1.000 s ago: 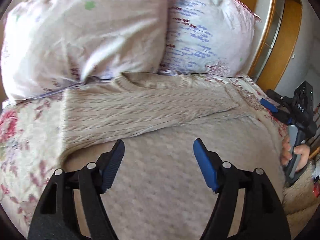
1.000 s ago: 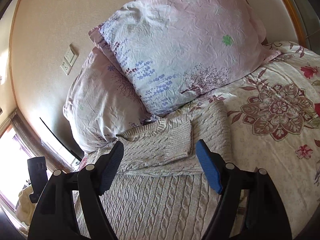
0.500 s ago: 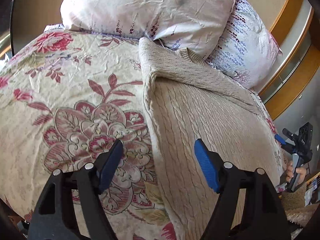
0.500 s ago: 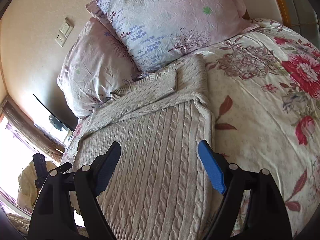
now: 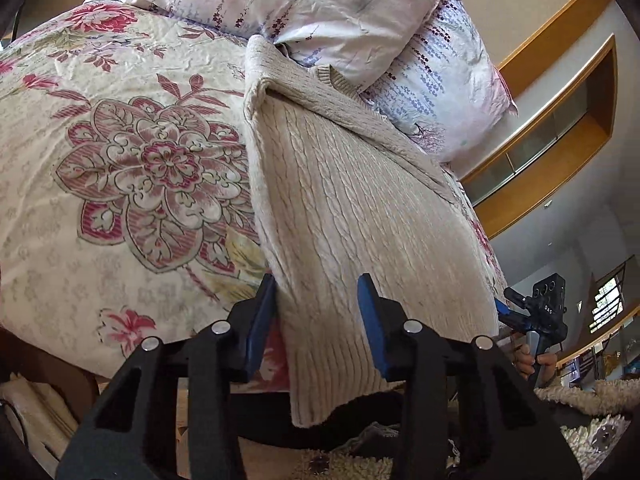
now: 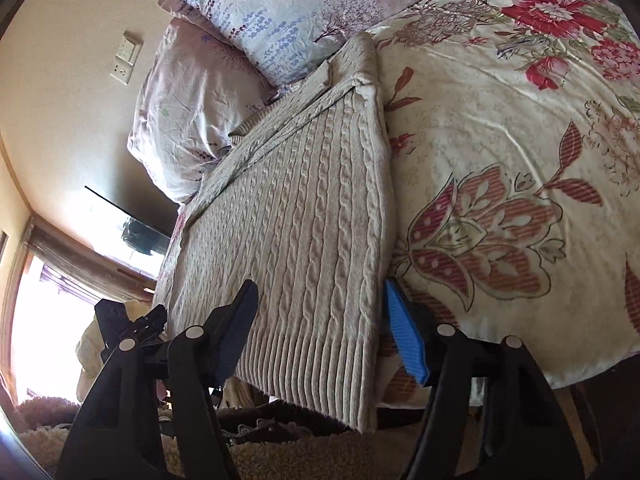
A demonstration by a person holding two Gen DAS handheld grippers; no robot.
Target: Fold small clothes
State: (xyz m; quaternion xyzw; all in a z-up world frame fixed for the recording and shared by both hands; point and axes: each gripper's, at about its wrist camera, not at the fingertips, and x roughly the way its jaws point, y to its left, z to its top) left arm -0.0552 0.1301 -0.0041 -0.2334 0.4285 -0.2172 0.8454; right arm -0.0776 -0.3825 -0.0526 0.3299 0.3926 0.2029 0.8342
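Cream cable-knit sweater (image 5: 352, 208) spread lengthwise on the bed (image 5: 120, 184), collar end far against the two floral pillows (image 5: 304, 8), ribbed hem (image 6: 316, 364) near and hanging over the near edge of the bed. First stage apparently done: both sleeves already turned in across the far part of the body, leaving a long rectangle. Remaining, as judged from this layout: hem to be carried toward the collar, perhaps in more than one fold, then a final tidy. Left gripper (image 5: 316, 312) at the near left corner of the sweater, jaws just narrowed from a wider stance, hem corner between them, left jaw at the garment's side edge, right jaw over the knit; not yet clenched, a gap showing beside each pad. Right gripper (image 6: 320, 324) at the near right corner, jaws likewise just closing, straddling a broad strip of hem, blue pad (image 6: 404, 340) just beyond the sweater's right edge; released, nothing pinched. Person's hand (image 5: 536, 360) on the right tool's handle visible at the far right of the left wrist view. Hidden or doubtful: underside of the hanging hem, floor items below the bed edge reduced to a shaggy rug (image 6: 280, 460) and dark shapes, window area blown out by glare, exact sleeve overlap obscured by the collar fold, pad contact with the cloth probably absent but hard to confirm under fisheye distortion.
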